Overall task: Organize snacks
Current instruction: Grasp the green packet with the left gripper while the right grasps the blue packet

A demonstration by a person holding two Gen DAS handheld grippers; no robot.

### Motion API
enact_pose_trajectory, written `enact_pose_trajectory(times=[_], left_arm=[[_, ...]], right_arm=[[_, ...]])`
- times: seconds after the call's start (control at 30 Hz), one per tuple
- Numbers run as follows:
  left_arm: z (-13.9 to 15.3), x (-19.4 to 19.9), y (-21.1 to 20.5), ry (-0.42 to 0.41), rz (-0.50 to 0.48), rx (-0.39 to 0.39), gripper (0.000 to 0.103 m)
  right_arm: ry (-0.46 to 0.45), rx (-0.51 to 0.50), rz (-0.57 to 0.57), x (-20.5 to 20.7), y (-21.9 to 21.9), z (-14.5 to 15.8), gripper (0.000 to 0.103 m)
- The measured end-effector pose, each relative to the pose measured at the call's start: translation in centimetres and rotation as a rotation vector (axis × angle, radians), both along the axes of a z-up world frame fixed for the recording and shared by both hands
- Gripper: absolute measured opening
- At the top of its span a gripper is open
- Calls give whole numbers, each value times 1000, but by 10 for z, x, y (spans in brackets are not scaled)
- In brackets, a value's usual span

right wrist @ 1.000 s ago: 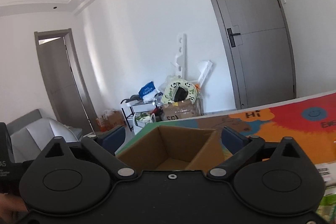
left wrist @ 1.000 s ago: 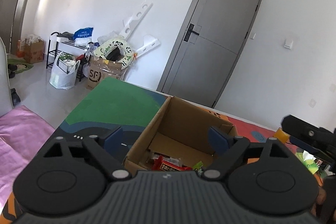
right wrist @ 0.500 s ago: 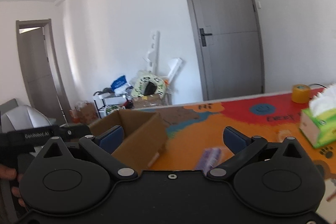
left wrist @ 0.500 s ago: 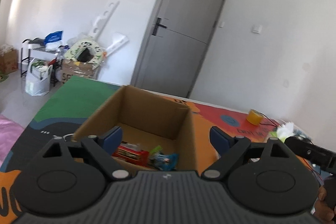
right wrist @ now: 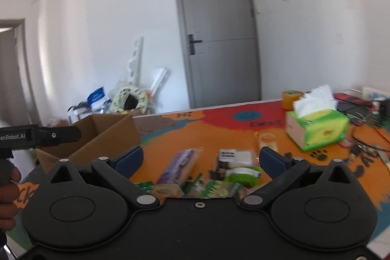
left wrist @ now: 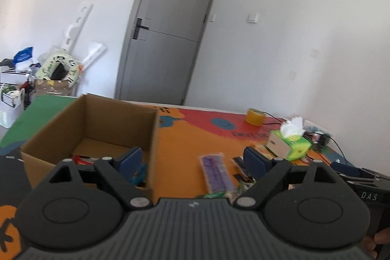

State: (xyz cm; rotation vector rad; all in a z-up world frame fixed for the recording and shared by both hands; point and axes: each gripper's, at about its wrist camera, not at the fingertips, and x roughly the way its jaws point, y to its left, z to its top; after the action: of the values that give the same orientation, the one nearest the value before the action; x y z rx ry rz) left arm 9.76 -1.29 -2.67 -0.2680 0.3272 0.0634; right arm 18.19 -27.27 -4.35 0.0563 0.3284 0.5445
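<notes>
Bright orange mat (right wrist: 168, 145) covers the table, with a grey door behind. Both grippers are empty, jaws spread wide. The right gripper (right wrist: 201, 158) hovers over loose snacks: purple pack (right wrist: 178, 166) at 11 o'clock, green packets (right wrist: 214, 187) at 6. The box (left wrist: 97, 128), at 10 o'clock from the left gripper (left wrist: 192, 158), already holds some. Likely step: choosing the next snack. Next: lower onto the purple pack, close, carry to the box.

Both wrist views look forward, low over the table (left wrist: 185, 138), toward the grey door (left wrist: 168, 35). The left one sits close behind the cardboard box (left wrist: 92, 128); the right one sees it farther left. Both share the purple snack packet (right wrist: 178, 165) and tissue box (right wrist: 316, 128).
</notes>
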Motion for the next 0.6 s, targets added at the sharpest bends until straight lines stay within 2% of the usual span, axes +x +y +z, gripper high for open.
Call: enact_pose_trajectory(times=[0.4, 0.6], left_arm=[[-16, 7, -27, 16, -82, 26, 89], [-29, 15, -39, 32, -93, 64, 87]], right_arm=[[-90, -29, -237, -15, -34, -29, 103], [-108, -74, -276, -14, -40, -48, 102]])
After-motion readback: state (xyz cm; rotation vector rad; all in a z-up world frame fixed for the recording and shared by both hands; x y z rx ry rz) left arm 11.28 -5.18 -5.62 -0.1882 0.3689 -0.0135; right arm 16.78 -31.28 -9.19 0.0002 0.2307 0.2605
